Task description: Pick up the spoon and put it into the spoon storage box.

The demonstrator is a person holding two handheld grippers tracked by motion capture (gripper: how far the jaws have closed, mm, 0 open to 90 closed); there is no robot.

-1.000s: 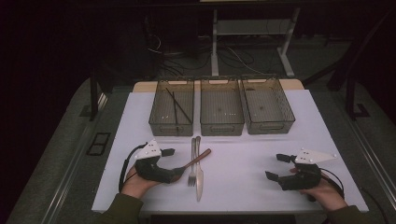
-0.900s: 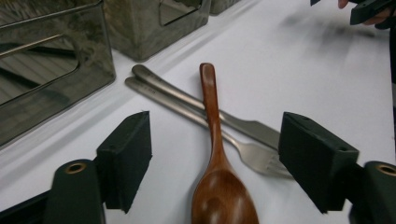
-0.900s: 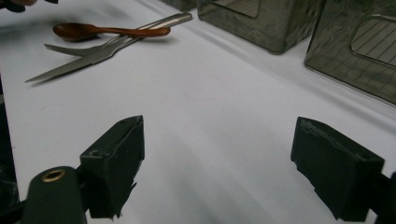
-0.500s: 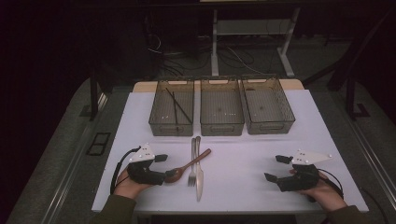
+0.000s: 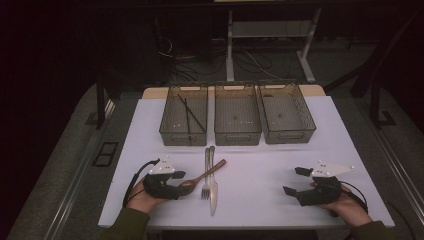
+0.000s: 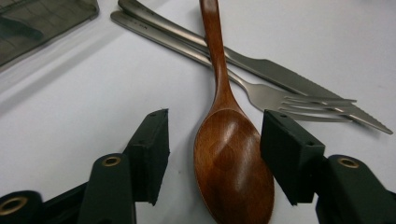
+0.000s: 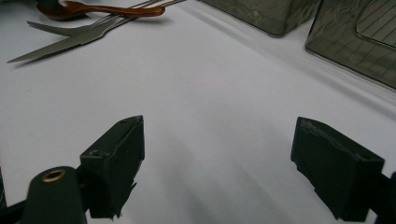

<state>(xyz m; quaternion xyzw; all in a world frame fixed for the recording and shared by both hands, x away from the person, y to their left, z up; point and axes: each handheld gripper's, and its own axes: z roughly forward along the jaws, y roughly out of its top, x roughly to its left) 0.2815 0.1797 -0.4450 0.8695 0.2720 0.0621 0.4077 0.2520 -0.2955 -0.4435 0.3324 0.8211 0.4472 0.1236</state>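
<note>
In the left gripper view the wooden spoon [image 6: 231, 158] lies with its bowl between the two jaws of the left gripper [image 6: 215, 154]. The jaws have just been closing, but a gap shows on the left side of the bowl, and on the right I cannot tell whether the pad touches the rim. The bowl's near end is cut off by the bottom edge, and the handle runs out of the top of the picture. The handle crosses over a fork [image 6: 289, 98] and a knife [image 6: 299, 84], whose own handles are also cut off at the top.

From the high view the spoon [image 5: 202, 176] sits near the front left of the white surface [image 5: 260, 165], with its bowl partly hidden by the left gripper [image 5: 181, 183]. The right gripper [image 5: 295, 181] rests well apart at the front right, its jaws wide with nothing between them.

Three grey wire trays stand side by side at the far edge. The left tray [image 5: 183, 131] holds thin dark sticks, too small to name. The room beyond is dark; cables and metal frame legs on the floor are hard to make out.
</note>
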